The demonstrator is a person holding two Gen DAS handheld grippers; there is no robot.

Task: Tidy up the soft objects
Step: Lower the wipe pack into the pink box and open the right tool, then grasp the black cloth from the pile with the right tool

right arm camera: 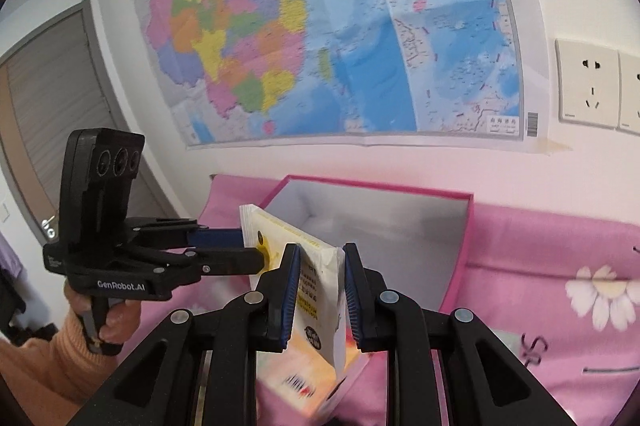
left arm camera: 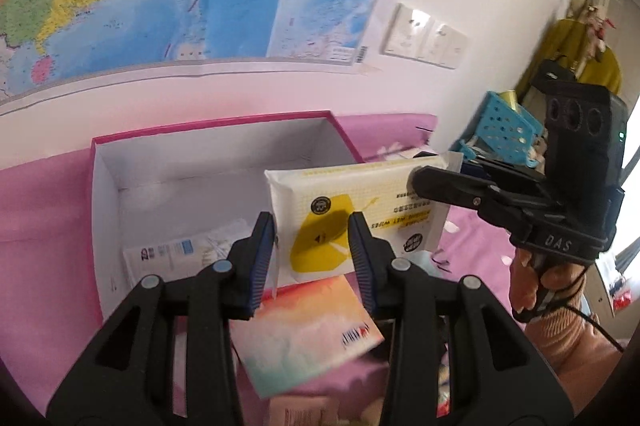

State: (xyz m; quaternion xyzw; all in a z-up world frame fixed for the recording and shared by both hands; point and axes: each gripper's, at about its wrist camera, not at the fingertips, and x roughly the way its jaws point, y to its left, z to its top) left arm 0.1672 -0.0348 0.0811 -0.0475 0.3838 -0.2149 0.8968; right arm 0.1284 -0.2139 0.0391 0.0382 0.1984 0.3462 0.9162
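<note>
Both grippers, left [left arm camera: 312, 242] and right [right arm camera: 322, 284], clamp a wet-wipes pack [left arm camera: 352, 206] (yellow-and-white) above the pink box [left arm camera: 104, 162].

**Materials and surface finishes**

Wet-wipes pack [left arm camera: 352, 210]: soft plastic film, smooth, faintly glossy. Pastel tissue pack [left arm camera: 308, 330]: glossy film. Box [left arm camera: 105, 194]: matt card, pink outside, white inside. Bed cover [right arm camera: 560, 266]: pink printed cloth, matt. Left gripper [left arm camera: 312, 238] and right gripper [right arm camera: 322, 274]: matt black plastic, ribbed blue pads, small metal rivets. Wall map [right arm camera: 320, 26]: creased paper, slight sheen.
</note>
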